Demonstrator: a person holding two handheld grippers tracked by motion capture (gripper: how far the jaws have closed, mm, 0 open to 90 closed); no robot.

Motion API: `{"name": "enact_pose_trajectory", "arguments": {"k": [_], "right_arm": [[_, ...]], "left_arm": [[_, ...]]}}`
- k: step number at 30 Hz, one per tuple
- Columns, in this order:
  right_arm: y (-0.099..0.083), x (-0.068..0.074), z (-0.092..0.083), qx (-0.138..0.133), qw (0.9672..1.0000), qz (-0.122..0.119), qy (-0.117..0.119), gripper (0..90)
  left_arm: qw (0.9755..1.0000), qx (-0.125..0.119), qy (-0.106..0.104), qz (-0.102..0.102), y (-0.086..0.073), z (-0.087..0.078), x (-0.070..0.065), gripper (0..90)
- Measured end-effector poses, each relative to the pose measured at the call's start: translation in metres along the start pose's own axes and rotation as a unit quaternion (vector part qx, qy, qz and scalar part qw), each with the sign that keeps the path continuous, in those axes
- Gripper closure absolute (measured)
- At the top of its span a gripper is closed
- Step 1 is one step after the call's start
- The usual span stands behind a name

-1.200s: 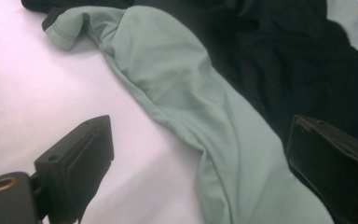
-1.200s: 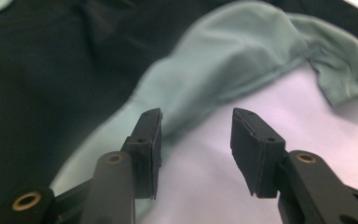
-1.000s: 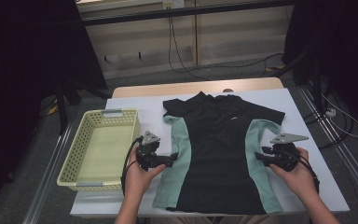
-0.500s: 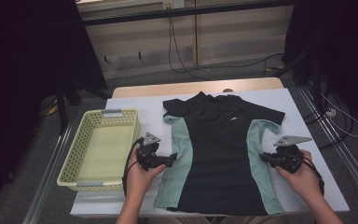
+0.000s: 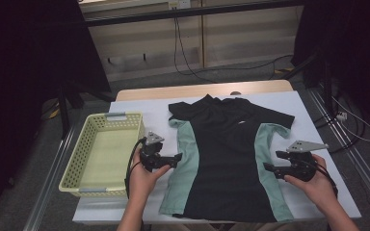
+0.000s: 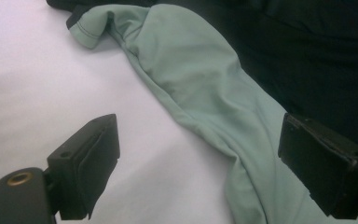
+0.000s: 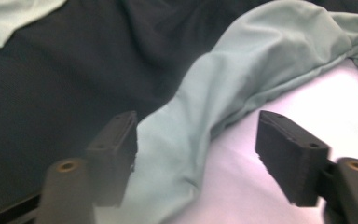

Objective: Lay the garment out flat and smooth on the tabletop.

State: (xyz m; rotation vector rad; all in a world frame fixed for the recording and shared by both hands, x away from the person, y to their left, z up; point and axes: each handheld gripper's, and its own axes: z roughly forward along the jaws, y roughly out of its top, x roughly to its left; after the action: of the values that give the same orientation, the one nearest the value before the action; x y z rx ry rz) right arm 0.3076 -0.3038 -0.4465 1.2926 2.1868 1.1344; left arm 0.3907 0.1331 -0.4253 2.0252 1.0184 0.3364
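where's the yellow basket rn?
In the high view, the pale yellow perforated plastic basket sits at the table's left edge, just left of the left claw and the black-and-green shirt.

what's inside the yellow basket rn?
Nothing visible: the basket beside the shirt shows a bare floor in the high view. Its near wall hides a thin strip of floor just behind it.

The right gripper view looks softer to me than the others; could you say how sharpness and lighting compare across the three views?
Right gripper view: near jaws blurred, pale green side panel soft. Left gripper view: sharper, seam stitching legible on the black and green short-sleeved shirt. High view: dim surroundings, white table evenly lit.
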Motion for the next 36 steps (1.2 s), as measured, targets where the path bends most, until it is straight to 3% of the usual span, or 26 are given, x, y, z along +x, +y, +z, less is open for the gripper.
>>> {"name": "enact_pose_trajectory", "arguments": {"k": [7,12,14,18,21,22,24,30,36], "right_arm": [[0.003,0.006,0.002,-0.022,0.9997,0.001,0.010,22.9],[0.002,0.008,0.002,-0.012,0.9998,-0.017,-0.001,22.6],[0.001,0.005,0.001,-0.015,0.9998,-0.016,0.000,22.6],[-0.002,0.003,-0.002,-0.015,0.9998,-0.013,-0.001,22.6],[-0.002,0.001,-0.004,-0.018,0.9998,-0.012,-0.002,22.6],[-0.002,0.000,-0.005,-0.019,0.9998,-0.011,-0.003,22.5],[-0.002,-0.001,-0.007,-0.022,0.9997,-0.008,-0.004,22.6],[-0.002,-0.002,-0.008,-0.023,0.9997,-0.006,-0.003,22.7],[-0.001,-0.004,-0.005,-0.021,0.9997,-0.009,-0.001,22.6]], "left_arm": [[0.9999,0.002,0.012,0.012,0.017,0.001,0.006,12.9],[0.9999,-0.002,0.009,0.009,0.030,0.011,0.012,13.0],[1.0000,-0.003,0.005,0.005,0.034,0.016,0.014,13.0],[0.9998,-0.003,0.016,0.011,0.042,0.024,0.018,13.6],[0.9997,-0.003,0.022,0.004,0.044,0.029,0.025,13.6],[0.9997,-0.006,0.020,-0.008,0.043,0.032,0.028,13.6],[0.9995,0.004,0.032,0.004,0.043,0.036,0.034,13.7],[0.9988,0.003,0.048,0.004,0.046,0.046,0.044,16.1],[0.9985,-0.006,0.051,-0.016,0.049,0.056,0.055,21.5]]}}
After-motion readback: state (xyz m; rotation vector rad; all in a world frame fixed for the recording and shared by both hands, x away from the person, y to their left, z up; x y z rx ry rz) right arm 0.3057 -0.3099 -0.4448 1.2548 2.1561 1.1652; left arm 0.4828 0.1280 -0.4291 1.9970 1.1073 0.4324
